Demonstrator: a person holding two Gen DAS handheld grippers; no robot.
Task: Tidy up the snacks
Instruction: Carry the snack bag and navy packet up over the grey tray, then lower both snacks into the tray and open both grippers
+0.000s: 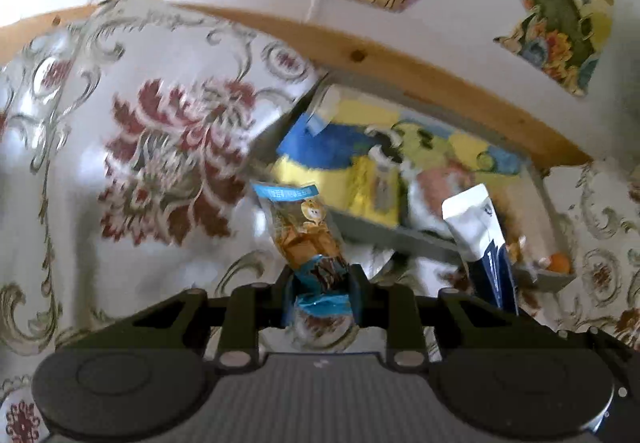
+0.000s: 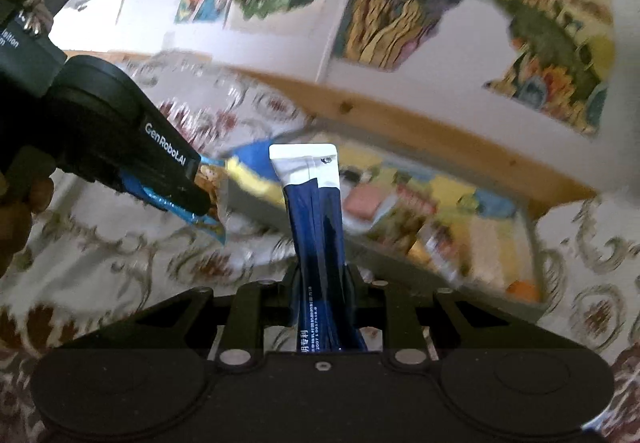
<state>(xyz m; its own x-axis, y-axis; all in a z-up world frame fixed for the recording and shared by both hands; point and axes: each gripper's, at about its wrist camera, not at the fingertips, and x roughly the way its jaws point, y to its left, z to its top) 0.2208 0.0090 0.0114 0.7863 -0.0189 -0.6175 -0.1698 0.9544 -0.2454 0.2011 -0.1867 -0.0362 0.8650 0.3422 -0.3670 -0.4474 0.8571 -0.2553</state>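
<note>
The left gripper [image 1: 320, 279] pinches a crinkly blue-orange snack packet [image 1: 306, 231]; the right gripper [image 2: 322, 275] clamps a slim glossy navy-white sachet [image 2: 314, 211], grey tray [image 2: 534, 243] at two o'clock.

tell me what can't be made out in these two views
- Tray contents: motion blur in both views smears them into colour patches; the dark blue stick pack covers part in the right wrist view.
- Lower end of the snack bar: hidden behind the left gripper fingers, left wrist view.
- Small print on the stick pack: too small to read.
- Wall pictures: cut off by the top edge.
</note>
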